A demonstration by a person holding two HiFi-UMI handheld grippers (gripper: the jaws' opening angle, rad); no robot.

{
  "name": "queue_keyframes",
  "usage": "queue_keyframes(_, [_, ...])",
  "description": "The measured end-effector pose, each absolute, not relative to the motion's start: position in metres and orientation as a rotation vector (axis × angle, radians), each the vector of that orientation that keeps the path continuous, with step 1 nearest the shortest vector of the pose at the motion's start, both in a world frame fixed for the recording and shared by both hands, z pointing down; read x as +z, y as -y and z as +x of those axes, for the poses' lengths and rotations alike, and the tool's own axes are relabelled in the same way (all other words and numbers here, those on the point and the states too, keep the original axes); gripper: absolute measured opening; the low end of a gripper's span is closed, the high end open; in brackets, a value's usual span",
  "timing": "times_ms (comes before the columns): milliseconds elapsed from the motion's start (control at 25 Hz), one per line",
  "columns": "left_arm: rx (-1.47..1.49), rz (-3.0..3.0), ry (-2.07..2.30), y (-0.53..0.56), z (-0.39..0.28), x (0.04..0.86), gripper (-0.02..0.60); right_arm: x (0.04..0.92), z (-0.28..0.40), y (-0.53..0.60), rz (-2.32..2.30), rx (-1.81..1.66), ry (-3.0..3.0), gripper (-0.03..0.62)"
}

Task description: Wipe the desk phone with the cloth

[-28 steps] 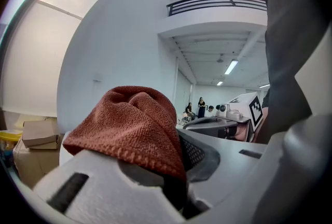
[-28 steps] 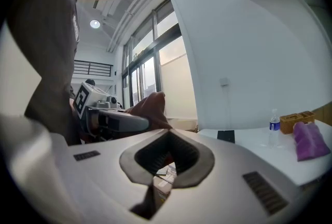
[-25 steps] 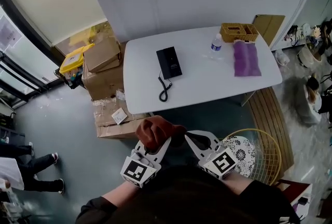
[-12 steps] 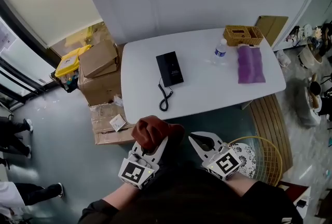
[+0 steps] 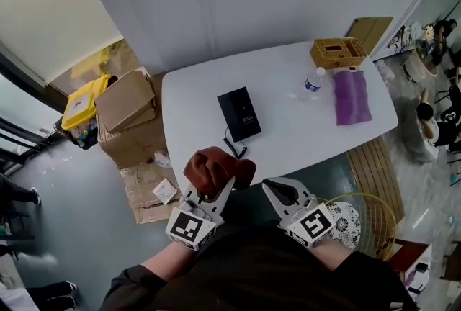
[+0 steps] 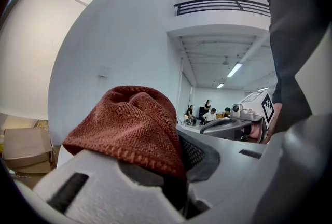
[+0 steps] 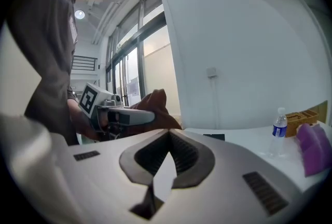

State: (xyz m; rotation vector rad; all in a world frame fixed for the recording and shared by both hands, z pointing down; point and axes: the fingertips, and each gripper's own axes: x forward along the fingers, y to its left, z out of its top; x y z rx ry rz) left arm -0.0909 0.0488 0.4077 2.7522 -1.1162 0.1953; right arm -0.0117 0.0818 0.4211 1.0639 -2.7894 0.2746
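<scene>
A black desk phone (image 5: 240, 114) lies flat on the white table (image 5: 288, 129), its coiled cord (image 5: 235, 148) trailing toward the near edge. My left gripper (image 5: 213, 186) is shut on a bunched rust-red cloth (image 5: 215, 168), held up off the table just in front of its near edge. The cloth (image 6: 132, 124) fills the left gripper view and hides the jaw tips. My right gripper (image 5: 276, 190) is shut and empty, beside the left one. In the right gripper view the jaws (image 7: 168, 132) meet, with the phone (image 7: 213, 137) far ahead.
A water bottle (image 5: 311, 82), a wicker basket (image 5: 337, 52) and a purple cloth (image 5: 351, 96) occupy the table's right end. Cardboard boxes (image 5: 127, 106) and a yellow bin (image 5: 78, 102) stand left of the table. A wire chair (image 5: 364, 214) sits by my right side.
The view has drawn nearer to the table, so the phone sits closer to both grippers. The cloth stays held in the left gripper; the right stays shut.
</scene>
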Motion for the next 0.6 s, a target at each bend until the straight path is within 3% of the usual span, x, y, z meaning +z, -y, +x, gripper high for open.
queue_keyframes(600, [0.244, 2.654, 1.243, 0.074, -0.097, 0.461, 0.057, 0.444, -0.001, 0.012, 1.009, 0.339, 2.806, 0.026])
